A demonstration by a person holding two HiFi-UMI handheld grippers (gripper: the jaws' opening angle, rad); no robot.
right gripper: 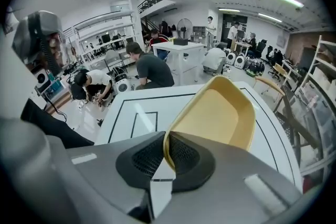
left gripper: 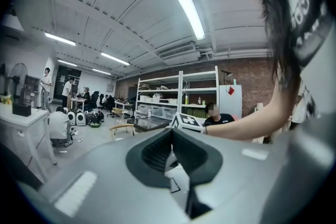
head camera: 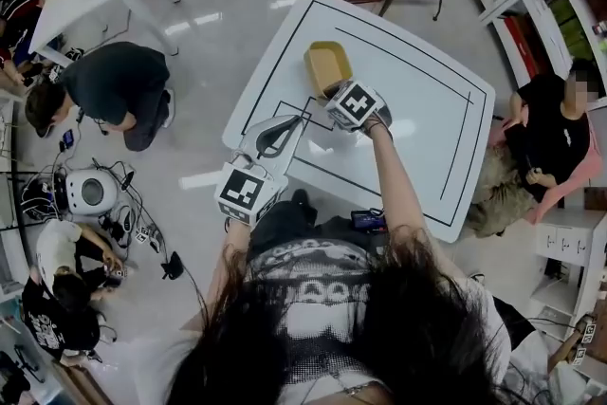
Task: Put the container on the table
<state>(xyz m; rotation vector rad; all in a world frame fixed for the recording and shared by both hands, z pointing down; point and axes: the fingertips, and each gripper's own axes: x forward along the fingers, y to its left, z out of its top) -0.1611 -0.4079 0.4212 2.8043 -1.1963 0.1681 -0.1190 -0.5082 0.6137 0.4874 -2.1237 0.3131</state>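
**Yellow container clamped by its rim over the white table**

Only the right gripper view shows the grip: the right gripper (right gripper: pixel 165 153) has its jaws pinched on the near rim of the yellow container (right gripper: pixel 220 113), with the thin wall caught between the two dark pads. The tub tilts up and away toward 1 o'clock. Its inside shows only bare yellow surface.

The head view gives the layout that view lacks. The container sits over the white table (head camera: pixel 427 138), inside the black outline, at 11 o'clock from the right gripper's marker cube. No view shows whether its base touches the tabletop.

The left gripper (left gripper: pixel 172 144) appears in the head view at 7 o'clock from the right one, over the table's near edge. Its own view shows its pads together with nothing between them. That view looks level across the room to metal shelves (left gripper: pixel 181 94) at 12 o'clock, with the person's right forearm (left gripper: pixel 247 126) crossing at 2 o'clock.
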